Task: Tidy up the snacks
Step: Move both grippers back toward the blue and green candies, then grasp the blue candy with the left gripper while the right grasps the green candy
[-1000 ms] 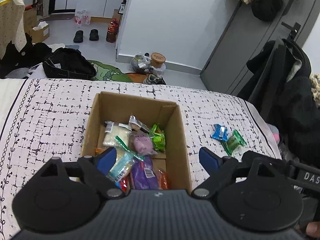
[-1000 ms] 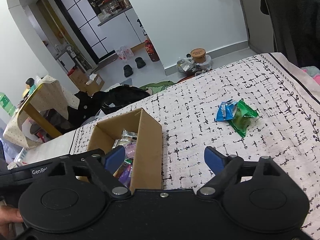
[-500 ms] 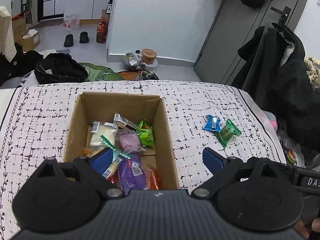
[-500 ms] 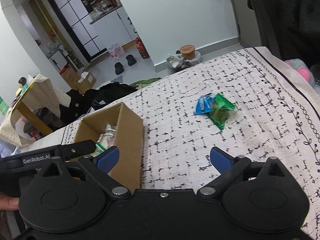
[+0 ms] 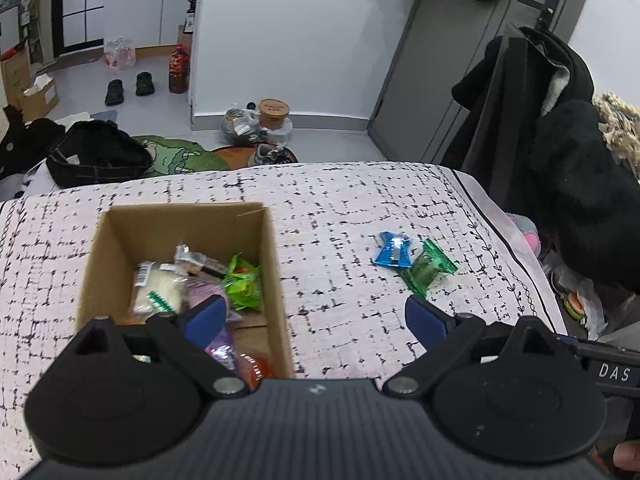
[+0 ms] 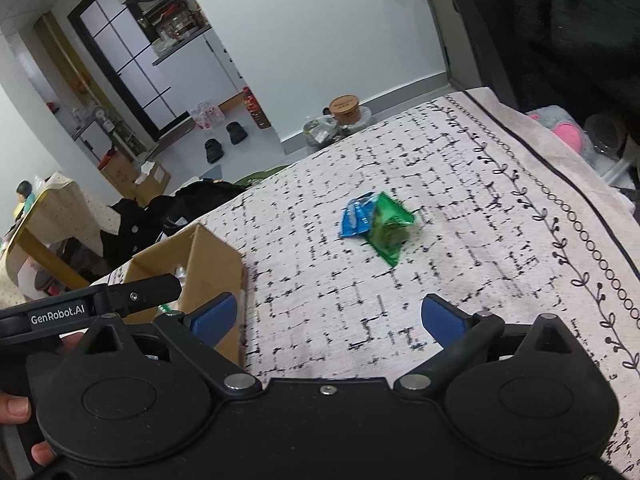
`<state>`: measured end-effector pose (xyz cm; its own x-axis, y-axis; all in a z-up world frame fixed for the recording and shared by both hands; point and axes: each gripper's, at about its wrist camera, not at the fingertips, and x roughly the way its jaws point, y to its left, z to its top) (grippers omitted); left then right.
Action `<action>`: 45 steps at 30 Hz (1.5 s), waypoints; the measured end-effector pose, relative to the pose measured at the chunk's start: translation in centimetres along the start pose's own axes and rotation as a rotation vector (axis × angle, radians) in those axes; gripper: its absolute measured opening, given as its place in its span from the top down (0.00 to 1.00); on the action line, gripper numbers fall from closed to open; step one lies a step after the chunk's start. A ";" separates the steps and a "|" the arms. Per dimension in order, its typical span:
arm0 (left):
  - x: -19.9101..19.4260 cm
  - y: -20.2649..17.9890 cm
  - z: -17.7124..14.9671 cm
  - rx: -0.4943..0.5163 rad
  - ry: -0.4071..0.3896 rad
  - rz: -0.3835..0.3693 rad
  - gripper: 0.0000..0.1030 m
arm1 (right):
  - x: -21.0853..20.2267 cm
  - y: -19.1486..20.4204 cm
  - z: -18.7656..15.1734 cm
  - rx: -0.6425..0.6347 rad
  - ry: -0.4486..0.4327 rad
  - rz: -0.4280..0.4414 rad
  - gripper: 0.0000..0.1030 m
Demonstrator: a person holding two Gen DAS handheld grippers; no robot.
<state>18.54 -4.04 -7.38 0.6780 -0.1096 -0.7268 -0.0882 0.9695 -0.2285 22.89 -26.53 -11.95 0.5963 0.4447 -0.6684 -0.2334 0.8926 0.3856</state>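
Already most snacks lie in the cardboard box at left of the frame; you still have the blue packet and green packet, touching, at centre right. Both the left gripper and the right gripper stand wide and empty.

- The left gripper hangs with its blue-padded jaws spread wide and nothing between them, the left pad over the open brown cardboard box.
- The box holds mixed wrapped snacks, among them a bright green packet.
- On the black-flecked white cloth of the table, toward its right edge, a blue foil packet touches a green foil packet.
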 end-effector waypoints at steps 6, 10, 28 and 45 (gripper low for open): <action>1.4 -1.7 0.5 0.015 0.018 -0.024 0.09 | 0.7 -1.7 0.6 0.025 0.015 -0.007 0.22; 2.4 -2.8 1.1 0.028 0.011 -0.035 0.10 | 1.3 -2.8 1.1 0.047 0.018 -0.004 0.29; 7.6 -5.7 2.7 0.031 0.031 -0.033 0.24 | 5.5 -5.5 3.7 0.089 0.026 0.018 0.36; 13.5 -6.2 3.4 -0.020 0.094 -0.015 0.46 | 10.5 -7.1 5.6 0.082 0.082 0.023 0.44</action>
<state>30.76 -10.83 -13.59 0.6079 -0.1452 -0.7806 -0.0939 0.9631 -0.2523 35.10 -28.58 -18.15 0.5263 0.4720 -0.7072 -0.1806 0.8748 0.4495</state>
